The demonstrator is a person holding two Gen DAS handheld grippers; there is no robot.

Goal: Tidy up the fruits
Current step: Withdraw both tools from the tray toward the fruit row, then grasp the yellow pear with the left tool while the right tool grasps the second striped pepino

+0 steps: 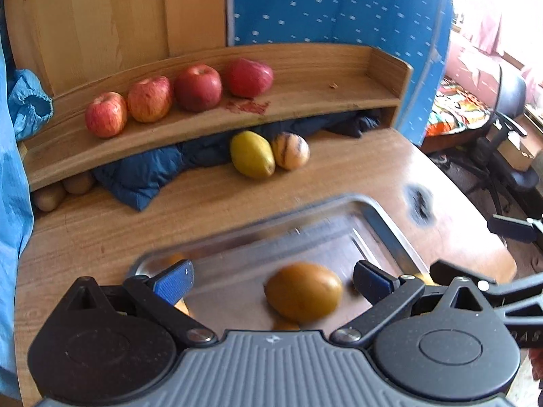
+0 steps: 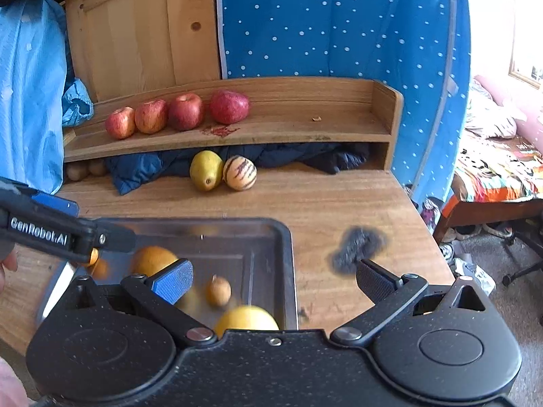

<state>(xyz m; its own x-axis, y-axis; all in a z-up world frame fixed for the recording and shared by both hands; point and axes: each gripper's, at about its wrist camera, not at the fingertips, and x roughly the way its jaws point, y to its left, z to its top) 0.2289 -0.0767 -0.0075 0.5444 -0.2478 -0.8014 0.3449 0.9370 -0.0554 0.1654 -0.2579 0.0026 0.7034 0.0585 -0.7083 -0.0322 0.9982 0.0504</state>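
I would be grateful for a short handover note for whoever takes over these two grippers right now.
Left gripper: open, empty, over the metal tray with a brown fruit between its fingers, not gripped.
Right gripper: open, empty, over the tray's right edge.
Done: four apples lined up on the wooden shelf; a yellow-green fruit and a striped melon side by side on the table below it.
Left: the fruits in the tray, namely an orange, a small brown fruit, a yellow fruit; the frame is blurred, so recount.
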